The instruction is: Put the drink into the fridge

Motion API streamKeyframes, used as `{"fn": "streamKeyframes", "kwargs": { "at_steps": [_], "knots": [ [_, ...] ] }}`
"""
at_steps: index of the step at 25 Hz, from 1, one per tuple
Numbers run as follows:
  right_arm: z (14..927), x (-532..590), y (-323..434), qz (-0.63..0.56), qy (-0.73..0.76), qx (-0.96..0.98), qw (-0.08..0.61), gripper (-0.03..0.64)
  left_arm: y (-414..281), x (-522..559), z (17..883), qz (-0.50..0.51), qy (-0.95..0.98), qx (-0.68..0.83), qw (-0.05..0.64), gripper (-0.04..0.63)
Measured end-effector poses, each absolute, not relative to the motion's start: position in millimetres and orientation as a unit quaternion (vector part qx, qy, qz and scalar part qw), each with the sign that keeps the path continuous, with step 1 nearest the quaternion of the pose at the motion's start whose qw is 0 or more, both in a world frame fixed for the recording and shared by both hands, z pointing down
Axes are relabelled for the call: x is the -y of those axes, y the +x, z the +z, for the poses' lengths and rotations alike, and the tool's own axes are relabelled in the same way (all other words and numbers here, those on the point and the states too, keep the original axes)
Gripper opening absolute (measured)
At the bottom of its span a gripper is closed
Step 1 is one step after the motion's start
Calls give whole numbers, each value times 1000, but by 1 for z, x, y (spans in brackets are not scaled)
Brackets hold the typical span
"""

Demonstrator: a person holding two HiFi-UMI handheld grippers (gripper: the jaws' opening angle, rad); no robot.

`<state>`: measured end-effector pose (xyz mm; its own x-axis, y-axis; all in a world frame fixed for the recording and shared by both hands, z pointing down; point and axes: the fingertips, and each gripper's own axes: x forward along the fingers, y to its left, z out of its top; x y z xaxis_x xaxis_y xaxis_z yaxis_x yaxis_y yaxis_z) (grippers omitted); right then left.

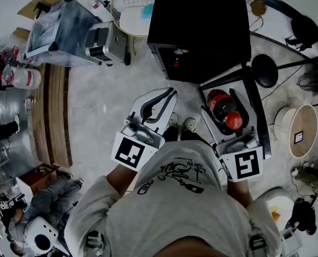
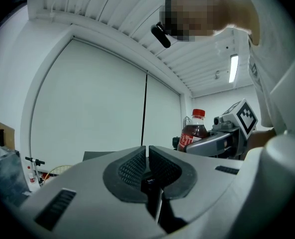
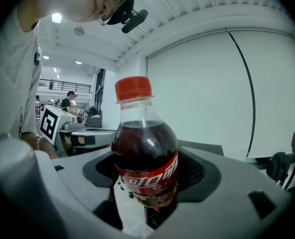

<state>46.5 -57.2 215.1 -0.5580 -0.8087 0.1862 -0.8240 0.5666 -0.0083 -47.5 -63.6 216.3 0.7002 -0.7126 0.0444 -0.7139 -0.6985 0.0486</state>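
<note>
The drink is a cola bottle with a red cap and red label, dark liquid inside. My right gripper is shut on its body, and the bottle stands upright between the pads in the right gripper view, filling the middle. My left gripper is shut with nothing in it; its black pads meet edge to edge. From the left gripper view the bottle shows to the right, held in the other gripper. The black fridge stands just ahead of both grippers, its door side hidden from above.
A plastic-wrapped crate and a round wire guard stand at the far left of the fridge. A black round stand base and a round wooden bin are at the right. Wooden planks lie at the left.
</note>
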Motion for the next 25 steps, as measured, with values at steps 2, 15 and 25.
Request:
{"fn": "streamKeyframes", "kwargs": {
  "at_steps": [2, 15, 25],
  "knots": [
    [221, 59, 47, 50, 464, 880, 85, 330, -46, 66, 222, 15, 923, 384, 35, 34],
    [270, 63, 50, 75, 469, 873, 112, 330, -41, 73, 263, 31, 927, 370, 54, 34],
    [303, 63, 50, 96, 474, 867, 122, 330, -36, 72, 290, 39, 929, 363, 67, 34]
  ]
}}
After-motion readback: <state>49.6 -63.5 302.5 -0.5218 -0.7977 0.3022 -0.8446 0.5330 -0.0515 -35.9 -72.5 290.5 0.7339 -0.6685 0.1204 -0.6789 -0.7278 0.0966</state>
